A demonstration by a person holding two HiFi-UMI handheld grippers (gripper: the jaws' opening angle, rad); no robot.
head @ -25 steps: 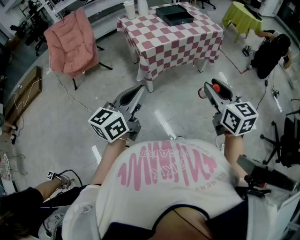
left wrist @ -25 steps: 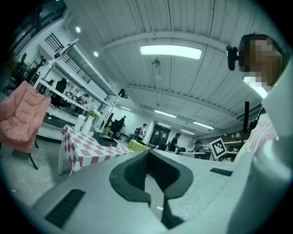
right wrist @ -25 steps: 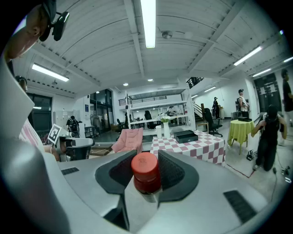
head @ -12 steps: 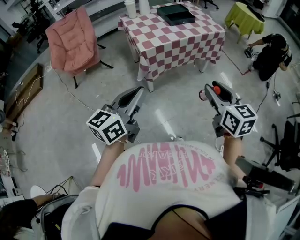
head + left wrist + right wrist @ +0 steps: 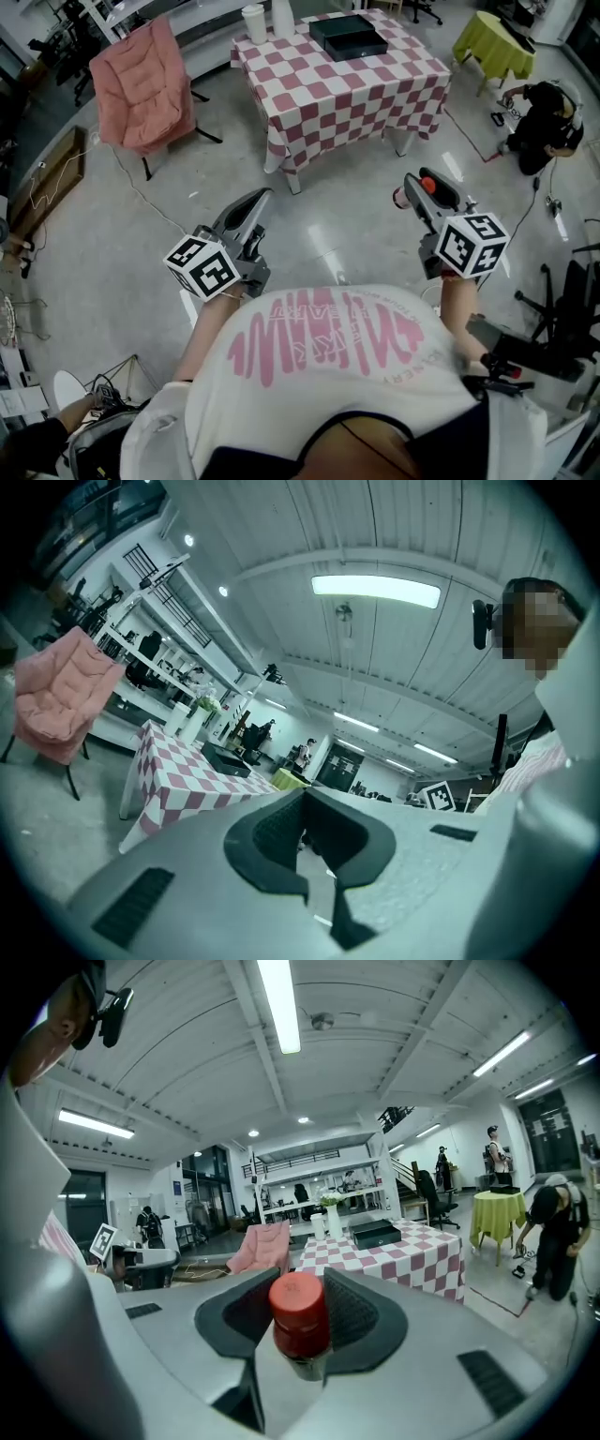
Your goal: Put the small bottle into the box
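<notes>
A small bottle with a red cap (image 5: 299, 1315) stands between the jaws of my right gripper (image 5: 300, 1321), which is shut on it. In the head view the bottle's red cap (image 5: 429, 184) shows at the tip of the right gripper (image 5: 418, 190), held above the floor. The black box (image 5: 349, 35) lies open on the far side of the checkered table (image 5: 375, 89), well ahead of both grippers. My left gripper (image 5: 253, 201) hangs level with the right one, its jaws together and empty. The box (image 5: 376, 1233) also shows beyond the bottle.
A pink folding chair (image 5: 142, 84) stands left of the table. Two white vessels (image 5: 267, 19) sit at the table's back left corner. A person (image 5: 542, 112) crouches at the far right near a yellow-green table (image 5: 492, 37). Stands and cables (image 5: 562, 300) crowd the right edge.
Both grippers have sunk a little in the head view, the left one drifting leftward. The bottle stays in the right gripper. The arm at lower left has drawn back.
</notes>
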